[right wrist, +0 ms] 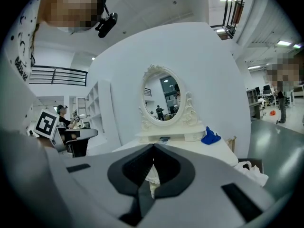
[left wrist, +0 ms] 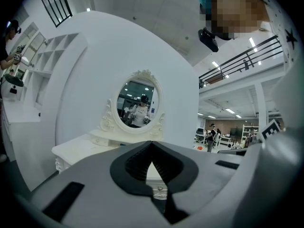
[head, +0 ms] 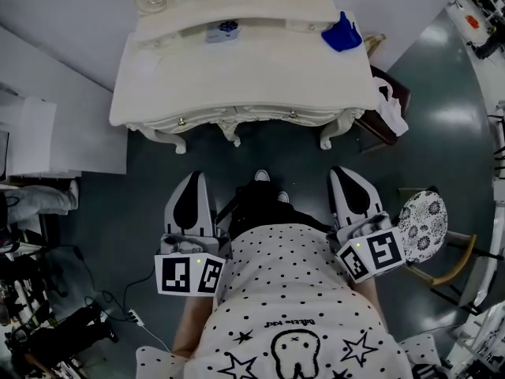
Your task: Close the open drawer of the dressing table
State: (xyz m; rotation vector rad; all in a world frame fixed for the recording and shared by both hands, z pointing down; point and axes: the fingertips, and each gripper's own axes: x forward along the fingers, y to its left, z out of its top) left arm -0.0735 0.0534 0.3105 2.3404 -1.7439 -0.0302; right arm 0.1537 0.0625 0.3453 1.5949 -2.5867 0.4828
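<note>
Grey floor fronts the dressing table (head: 237,69), its drawers (head: 268,117) seemingly all shut already; left claw (head: 194,180) and right claw (head: 347,174) wait before it, closed and empty.

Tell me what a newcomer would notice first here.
The ornate white dressing table fills the top of the head view, with a blue object at its back right corner and its oval mirror centred in both gripper views. Nearer the person, the left gripper and right gripper point at the table, jaws together and empty, short of it.
</note>
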